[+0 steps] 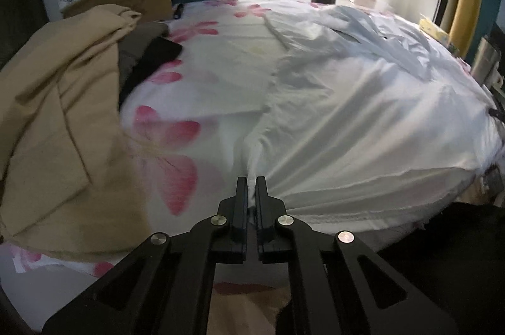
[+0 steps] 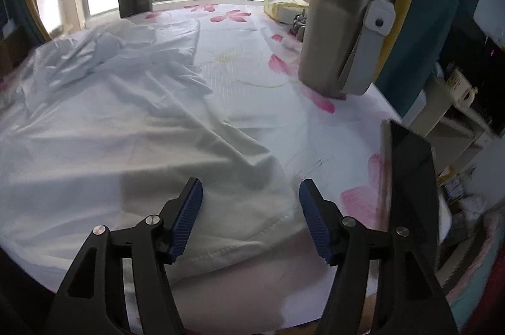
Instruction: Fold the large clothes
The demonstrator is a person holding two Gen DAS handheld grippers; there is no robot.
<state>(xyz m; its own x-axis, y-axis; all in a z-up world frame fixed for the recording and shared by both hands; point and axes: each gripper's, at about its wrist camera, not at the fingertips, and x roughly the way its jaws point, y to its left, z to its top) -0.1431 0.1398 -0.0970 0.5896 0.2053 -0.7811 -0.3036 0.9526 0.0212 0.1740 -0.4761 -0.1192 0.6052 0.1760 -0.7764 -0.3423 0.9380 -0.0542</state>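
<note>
The left hand-held gripper is clamped on a bunched corner of the white garment, the cloth pinched between its black fingers; the garment spreads ahead and to the right of it across the flowered bed sheet; a tan garment lies heaped to its left, dark clothes beyond that. The right hand-held gripper stands open, its blue pads apart over the garment's stitched hem, not pressing it; a dark phone sits just right of it; a steel mug stands farther ahead to the right.
</note>
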